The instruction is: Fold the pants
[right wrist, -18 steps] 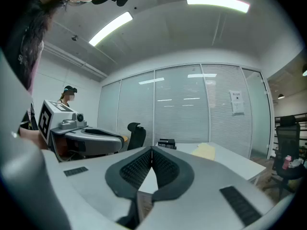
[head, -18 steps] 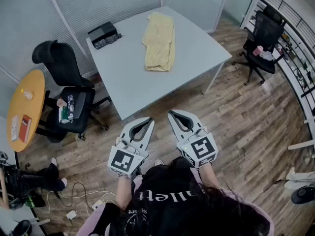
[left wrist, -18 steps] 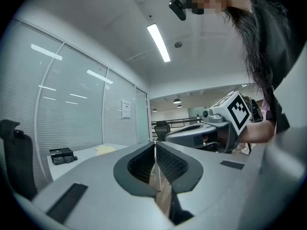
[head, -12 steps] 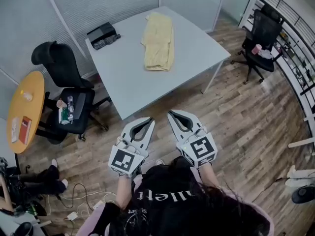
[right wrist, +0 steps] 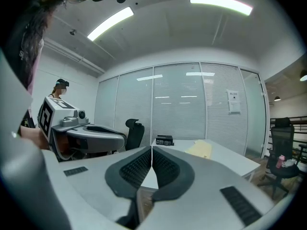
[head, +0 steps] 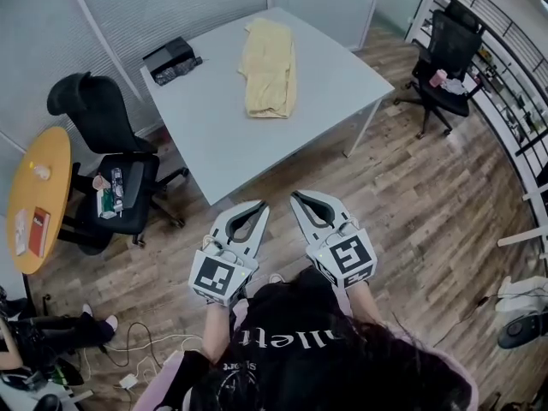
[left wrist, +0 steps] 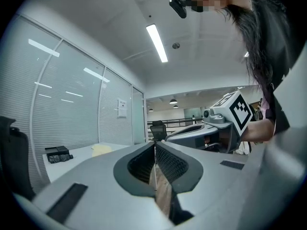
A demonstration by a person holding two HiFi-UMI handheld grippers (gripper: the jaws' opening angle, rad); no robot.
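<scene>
Pale yellow pants [head: 269, 67] lie folded lengthwise on the far half of a white table [head: 231, 135]; they also show as a small yellow patch [left wrist: 101, 150] in the left gripper view and as a pale sheet [right wrist: 201, 149] in the right gripper view. My left gripper [head: 261, 205] and right gripper [head: 295, 197] hang side by side over the wooden floor, a good way short of the table's near corner. Both are shut with nothing between the jaws, as their own views show at the left gripper [left wrist: 154, 143] and the right gripper [right wrist: 151, 148].
A black box [head: 169, 60] sits at the table's far left corner. A black office chair [head: 107, 161] holding small items stands left of the table, beside a round orange table [head: 34, 204]. Another black chair [head: 445, 54] stands at the right. Cables [head: 137, 358] lie on the floor near my feet.
The view has shifted slightly: the table and pants sit a little further left and up in the picture. Both grippers keep the same pose, shut.
</scene>
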